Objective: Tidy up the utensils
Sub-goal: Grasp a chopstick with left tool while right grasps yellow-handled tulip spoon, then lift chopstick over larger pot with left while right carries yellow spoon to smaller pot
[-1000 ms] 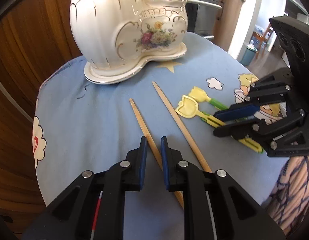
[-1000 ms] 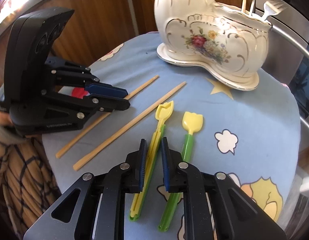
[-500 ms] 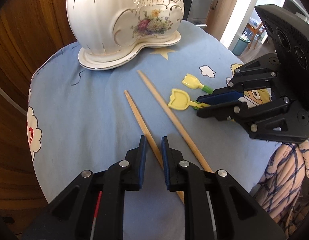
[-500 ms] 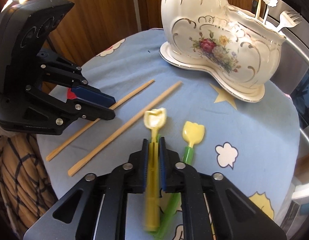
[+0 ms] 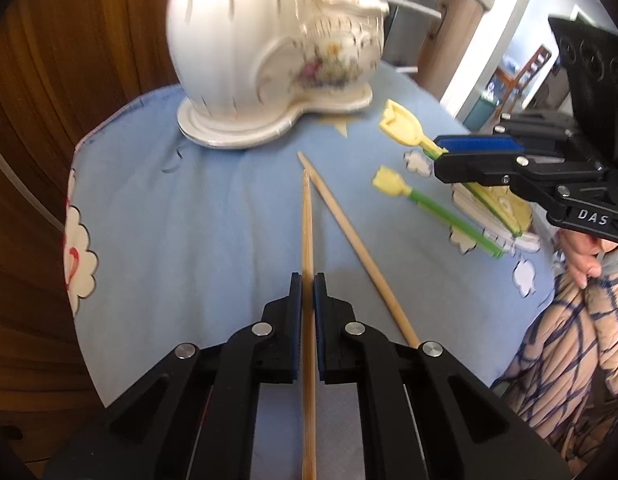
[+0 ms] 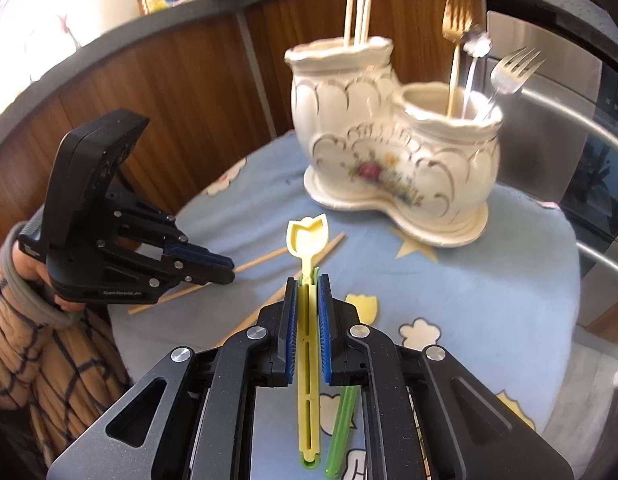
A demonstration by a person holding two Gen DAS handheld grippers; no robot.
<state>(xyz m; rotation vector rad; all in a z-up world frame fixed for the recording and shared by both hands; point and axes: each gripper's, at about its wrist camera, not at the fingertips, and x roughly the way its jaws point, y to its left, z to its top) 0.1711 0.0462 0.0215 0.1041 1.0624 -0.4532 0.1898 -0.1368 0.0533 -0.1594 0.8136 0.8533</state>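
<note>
On the blue cloth [image 5: 189, 220], left tongs [image 5: 307, 280] pinch one of two chopsticks [image 5: 307, 240], right tongs [image 6: 307, 280] one of two spoons [image 6: 307, 236].

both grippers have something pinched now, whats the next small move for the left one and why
Probably lift the left gripper and carry its chopstick toward the holder's taller compartment, where other chopsticks already stand. Its pads are shut on the stick, the holder sits straight ahead, and the second chopstick still lies on the cloth for a later trip.
</note>
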